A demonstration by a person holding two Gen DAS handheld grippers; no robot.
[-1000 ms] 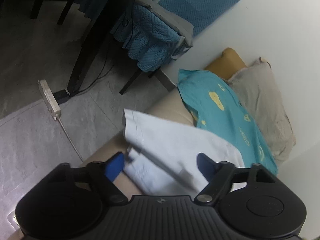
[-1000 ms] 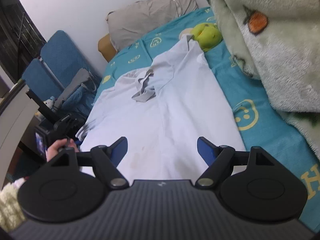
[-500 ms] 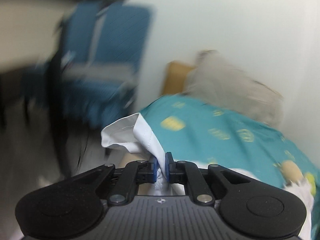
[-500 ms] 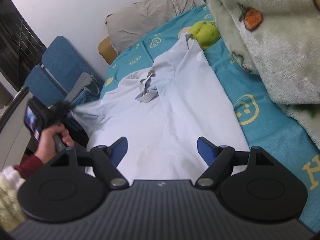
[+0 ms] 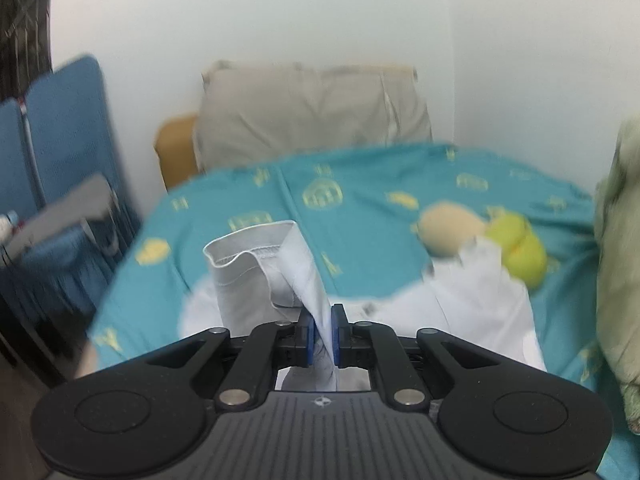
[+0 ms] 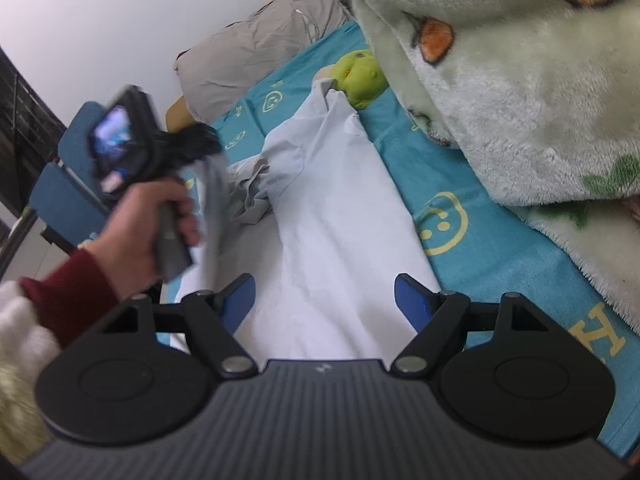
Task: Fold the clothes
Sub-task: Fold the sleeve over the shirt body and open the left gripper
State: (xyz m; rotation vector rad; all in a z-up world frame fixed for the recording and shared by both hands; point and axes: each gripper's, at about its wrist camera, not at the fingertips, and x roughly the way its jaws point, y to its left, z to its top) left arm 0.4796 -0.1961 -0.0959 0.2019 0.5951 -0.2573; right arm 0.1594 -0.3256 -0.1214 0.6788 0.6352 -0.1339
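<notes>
A pale blue-white shirt (image 6: 336,216) lies spread along a bed, on a teal sheet (image 6: 492,248) printed with yellow smiley faces. The left claw (image 5: 323,338) is pressed together on a bunched sleeve (image 5: 276,268), hemmed cuff standing up above the blue pads; in the right wrist view the person's left hand (image 6: 148,220) lifts that sleeve over the shirt body. The right claw (image 6: 324,300) is spread wide, holding nothing, above the shirt's lower part.

The shirt looks light, thin and limp: it will likely sag and crease wherever unsupported. Stitched hems, cuffs and shoulder seams seem the best places to pinch.

A grey pillow (image 5: 312,120) sits at the bed's head, a green and tan plush toy (image 6: 358,76) touches the far sleeve, and a fluffy pale green blanket (image 6: 520,80) is on the right. A yellow letter "H" (image 6: 600,332) is readable on the sheet; no brand shows.
</notes>
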